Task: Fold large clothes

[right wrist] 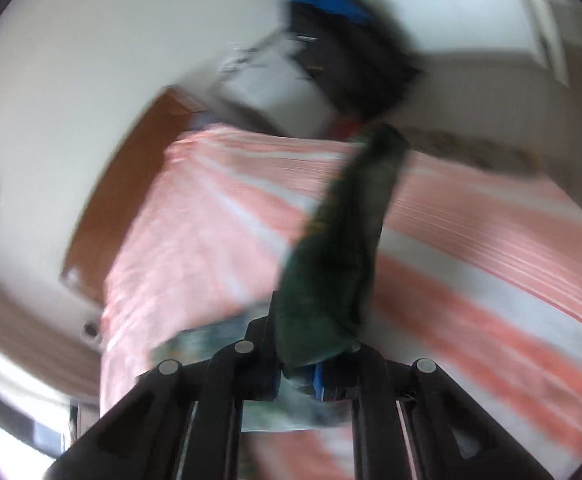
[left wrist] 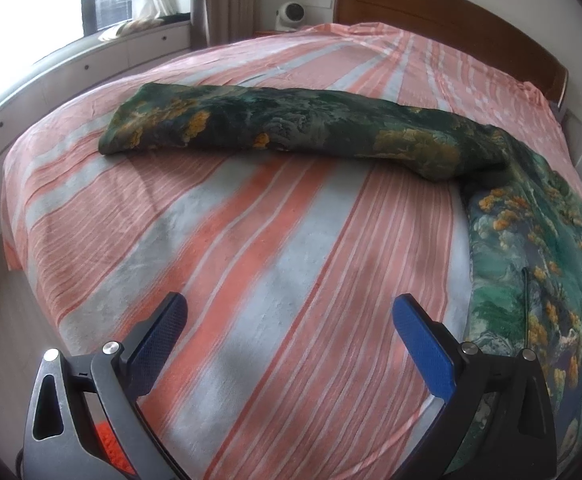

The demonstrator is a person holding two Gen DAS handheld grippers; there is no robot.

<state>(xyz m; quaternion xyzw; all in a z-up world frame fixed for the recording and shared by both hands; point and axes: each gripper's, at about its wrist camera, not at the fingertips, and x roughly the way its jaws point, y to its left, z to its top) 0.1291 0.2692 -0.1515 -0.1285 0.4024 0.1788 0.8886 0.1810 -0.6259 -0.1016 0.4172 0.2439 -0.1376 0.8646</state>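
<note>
A large dark green garment with yellow floral print (left wrist: 291, 128) lies on the striped bed. One long part stretches across the middle; the rest drapes down the right side (left wrist: 539, 264). My left gripper (left wrist: 287, 320) is open and empty, low over the bare sheet near the front edge, left of the draped part. In the blurred right wrist view, my right gripper (right wrist: 297, 376) is shut on the green garment (right wrist: 343, 248), which hangs stretched away from the jaws over the bed.
The bed has a pink and grey striped sheet (left wrist: 251, 264) and a wooden headboard (left wrist: 443, 12) at the back. A white fan (left wrist: 289, 14) stands beside the headboard. A window ledge with drawers (left wrist: 91, 60) curves along the left. Dark and blue items (right wrist: 339, 32) are stacked beyond the bed.
</note>
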